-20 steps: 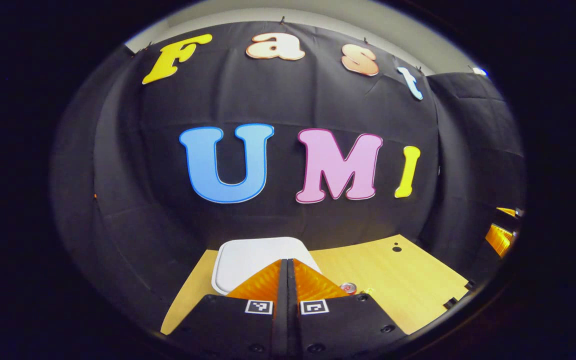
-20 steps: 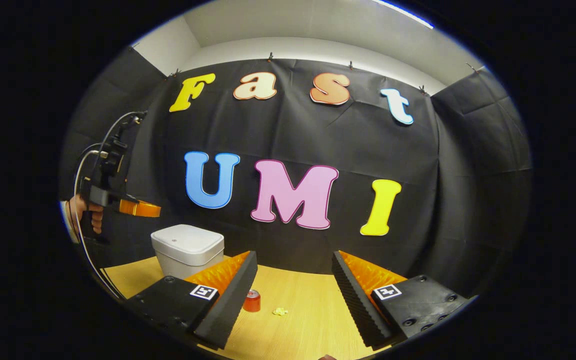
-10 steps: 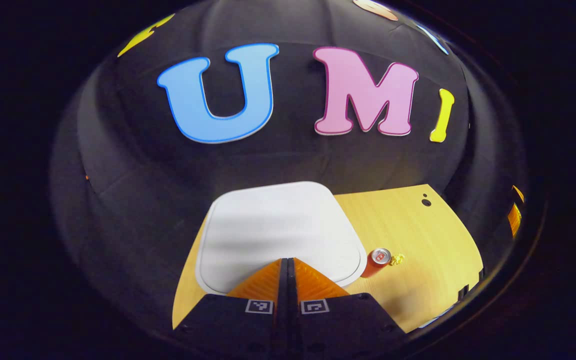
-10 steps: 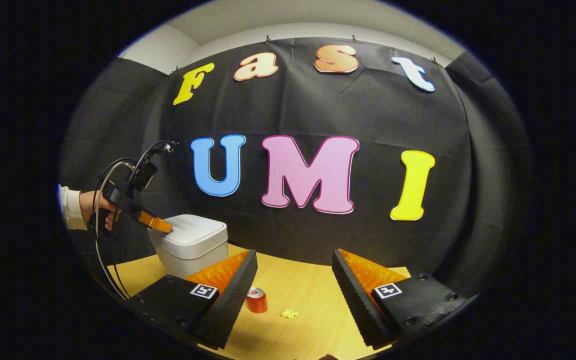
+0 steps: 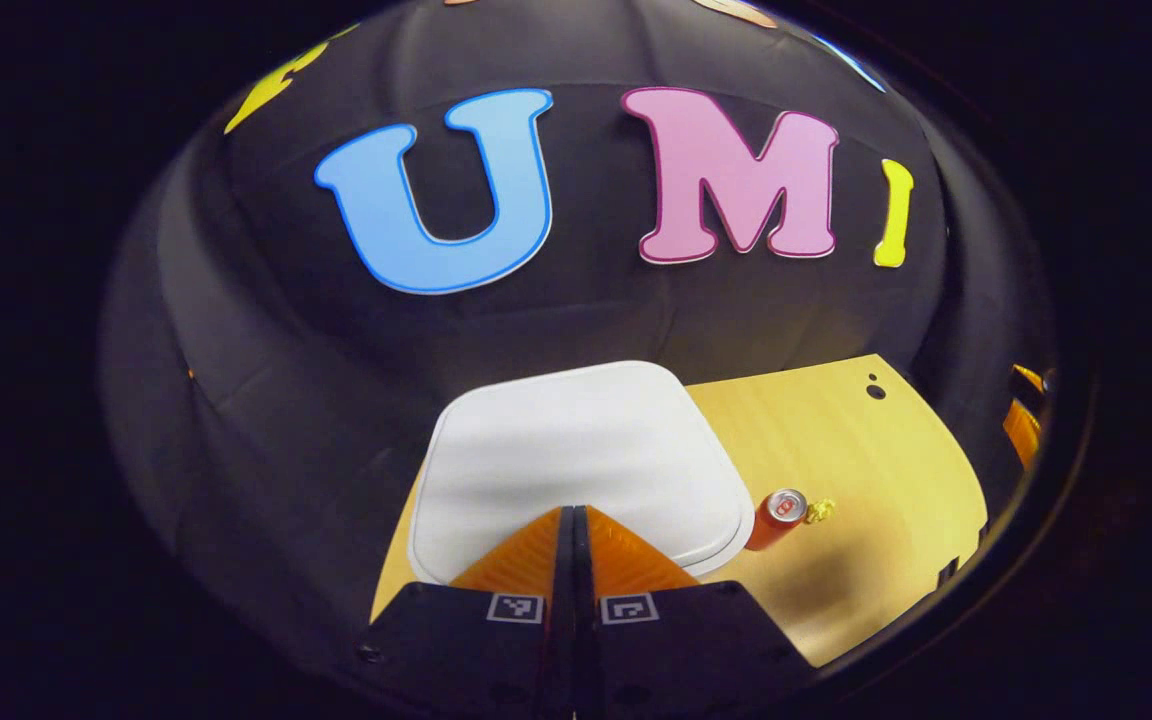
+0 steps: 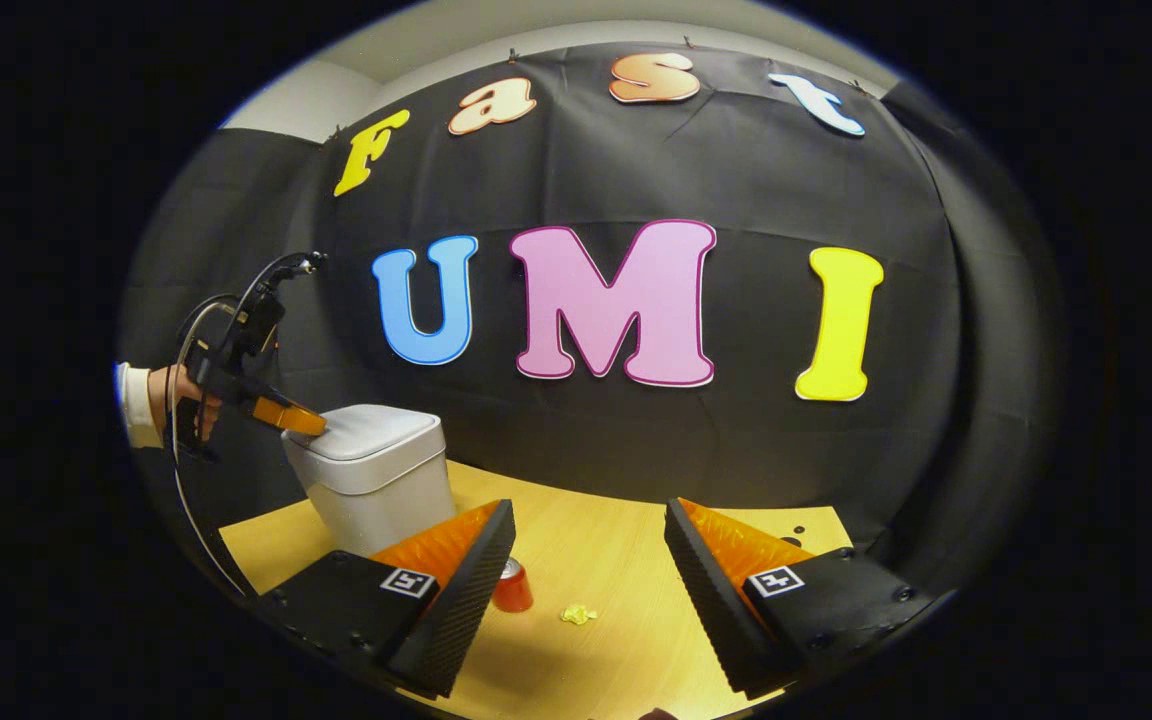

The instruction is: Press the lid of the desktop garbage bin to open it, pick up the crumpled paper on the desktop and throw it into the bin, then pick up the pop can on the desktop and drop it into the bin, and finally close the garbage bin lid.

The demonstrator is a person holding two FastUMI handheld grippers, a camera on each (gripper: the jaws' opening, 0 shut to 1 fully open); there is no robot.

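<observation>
One bin (image 6: pixel 376 478), one can (image 6: pixel 514 590) and one paper ball (image 6: pixel 577 614) stood on the table (image 6: pixel 596 560). The left tongs (image 6: pixel 311 424), clenched, pressed down on the bin's lid (image 5: pixel 576 455); the right tongs (image 6: pixel 586 560) hovered released above the can.

One garbage bin (image 6: pixel 376 480), lid (image 5: pixel 576 460) down, ahead-left of right gripper (image 6: pixel 586 530). One pop can (image 6: pixel 513 588), just beside right gripper's left finger. One crumpled paper (image 6: pixel 577 614), between right gripper's fingers, just beyond. One desktop (image 6: pixel 596 560). Two grippers: left gripper (image 5: pixel 574 515), right gripper. One hand (image 6: pixel 181 395).
</observation>
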